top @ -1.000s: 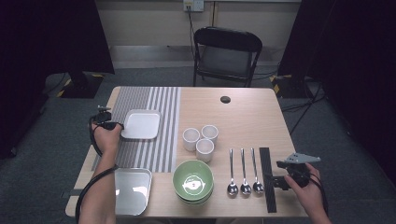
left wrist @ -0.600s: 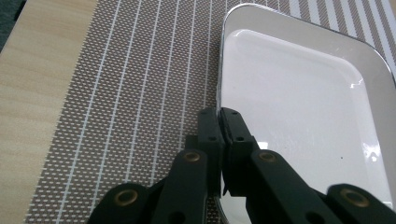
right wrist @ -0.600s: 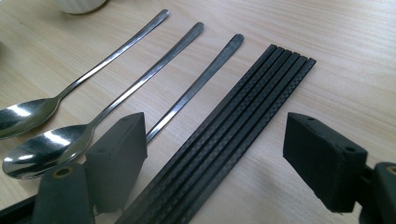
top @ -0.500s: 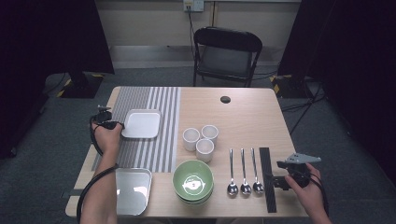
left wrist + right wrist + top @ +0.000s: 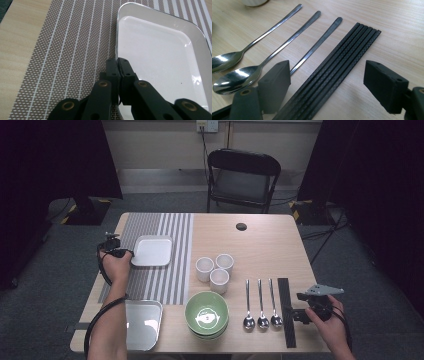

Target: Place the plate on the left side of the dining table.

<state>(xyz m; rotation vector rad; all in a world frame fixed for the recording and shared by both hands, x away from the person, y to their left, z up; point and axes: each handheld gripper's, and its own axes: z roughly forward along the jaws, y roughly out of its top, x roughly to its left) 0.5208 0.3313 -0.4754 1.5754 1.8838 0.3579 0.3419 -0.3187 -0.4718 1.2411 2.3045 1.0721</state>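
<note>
High view: the left gripper [image 5: 121,253] sits at the left edge of the desk [image 5: 260,245], on the striped placemat [image 5: 170,270], its tips at the left rim of the white plate [image 5: 152,251]; the plate lies toward the far left part of the desk, on the mat; against the frames from a second and half a second ago, neither hand nor the plate has shifted, and the rest of the setting lies as it did. Left gripper view: the tongs [image 5: 118,67] are pressed together on the plate's [image 5: 160,57] near rim, one pad on the mat [image 5: 62,57] side and one on the plate side, the rim pinched between them. Right gripper view: the right gripper [image 5: 327,86] stands with its tongs well apart, straddling the near end of the black chopsticks [image 5: 337,67], neither pad touching them; three spoons [image 5: 287,42] lie just beside the chopsticks. On the high view that gripper [image 5: 300,312] rests near the right end of the near edge, beside the chopsticks [image 5: 285,310] and spoons [image 5: 260,302]; three white cups [image 5: 214,270] cluster mid-desk, green bowls [image 5: 207,314] are stacked at the near edge, and a metal tray [image 5: 142,322] lies at the near left corner.
</note>
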